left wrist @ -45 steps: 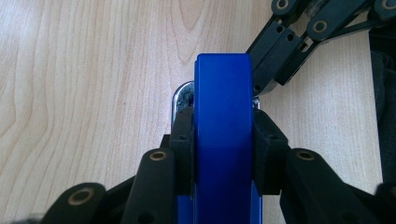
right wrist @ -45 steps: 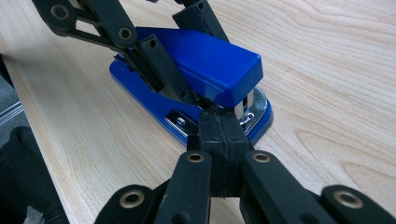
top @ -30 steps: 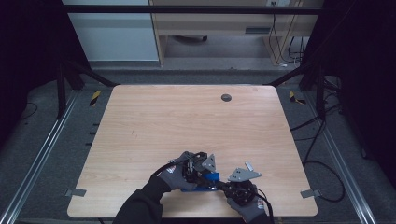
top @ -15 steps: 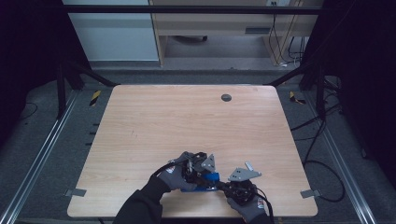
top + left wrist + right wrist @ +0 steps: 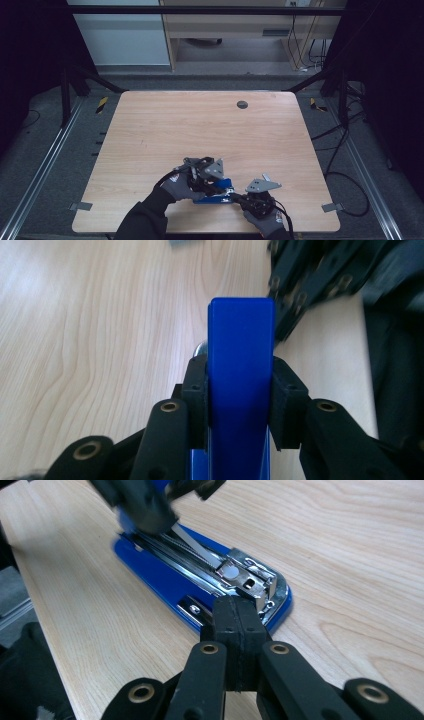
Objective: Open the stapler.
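Right gripper view shows my right gripper (image 5: 239, 615) with its jaws pressed flat together, tips down on the front end of the blue stapler (image 5: 165, 577). That stapler lies opened on the wooden table (image 5: 360, 545), and its metal staple channel (image 5: 200, 555) is bared; whether staples sit in it I cannot tell. My left gripper (image 5: 240, 400) pinches the stapler's blue top arm (image 5: 241, 370) between both pads. From the high view, the stapler (image 5: 215, 196) rests near the table's front edge.
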A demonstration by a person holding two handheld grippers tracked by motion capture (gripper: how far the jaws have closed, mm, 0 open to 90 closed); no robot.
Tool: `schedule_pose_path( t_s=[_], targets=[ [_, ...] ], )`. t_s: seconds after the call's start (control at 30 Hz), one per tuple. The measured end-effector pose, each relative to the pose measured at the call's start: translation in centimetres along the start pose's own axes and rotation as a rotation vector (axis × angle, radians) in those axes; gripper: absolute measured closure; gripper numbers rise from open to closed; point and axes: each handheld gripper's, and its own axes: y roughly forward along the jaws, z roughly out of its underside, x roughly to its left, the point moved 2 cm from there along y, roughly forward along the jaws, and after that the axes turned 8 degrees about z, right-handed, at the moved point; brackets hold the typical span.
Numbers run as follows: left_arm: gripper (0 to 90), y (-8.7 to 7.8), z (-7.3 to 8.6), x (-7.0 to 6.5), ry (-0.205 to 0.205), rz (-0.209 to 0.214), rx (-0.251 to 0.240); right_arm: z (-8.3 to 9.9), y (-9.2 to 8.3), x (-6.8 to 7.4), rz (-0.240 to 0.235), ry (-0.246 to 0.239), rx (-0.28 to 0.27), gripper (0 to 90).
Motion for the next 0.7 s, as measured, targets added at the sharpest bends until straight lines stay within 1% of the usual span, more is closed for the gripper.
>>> schedule_pose_path(
  t_s=[0.03, 0.07, 0.1, 0.17, 0.23, 0.27, 0.43, 0.47, 0.57, 0.7],
  targets=[
    [66.1, 0.2, 0.1, 0.0, 0.001, 0.001, 0.001, 0.0, 0.0, 0.2, 0.011, -0.018, -0.005, 90.0],
    [66.0, 0.4, 0.2, 0.1, -0.003, -0.001, -0.004, 0.0, 0.0, 0.3, 0.013, -0.022, -0.004, 90.0],
    [66.0, 0.6, 0.6, 0.3, -0.013, 0.003, -0.009, 0.0, 0.0, 0.3, 0.010, -0.016, -0.001, 90.0],
    [66.0, 0.4, 0.8, 0.3, -0.019, 0.006, -0.030, 0.0, 0.1, 0.3, 0.009, -0.013, -0.002, 90.0],
    [66.0, 0.4, 0.8, 0.3, -0.019, 0.006, -0.026, -0.1, 0.2, 0.3, 0.008, -0.016, -0.005, 90.0],
    [66.0, 0.5, 0.7, 0.3, -0.021, 0.009, -0.017, -0.1, 0.2, 0.3, 0.008, -0.015, -0.007, 90.0],
    [65.7, 0.9, 0.7, 0.2, -0.022, -0.013, -0.013, 0.0, 0.1, 0.3, 0.016, -0.031, -0.014, 90.0],
    [65.7, 0.9, 0.7, 0.1, -0.021, -0.016, -0.008, 0.0, 0.1, 0.3, 0.015, -0.027, -0.012, 90.0],
    [65.4, 1.1, 0.7, 0.1, -0.029, -0.026, -0.016, -0.1, 0.1, 0.3, 0.010, -0.032, -0.009, 90.0],
    [65.1, 1.5, 0.7, 0.1, -0.034, -0.036, -0.007, -0.1, 0.1, 0.2, 0.004, -0.026, -0.009, 90.0]
  ],
)
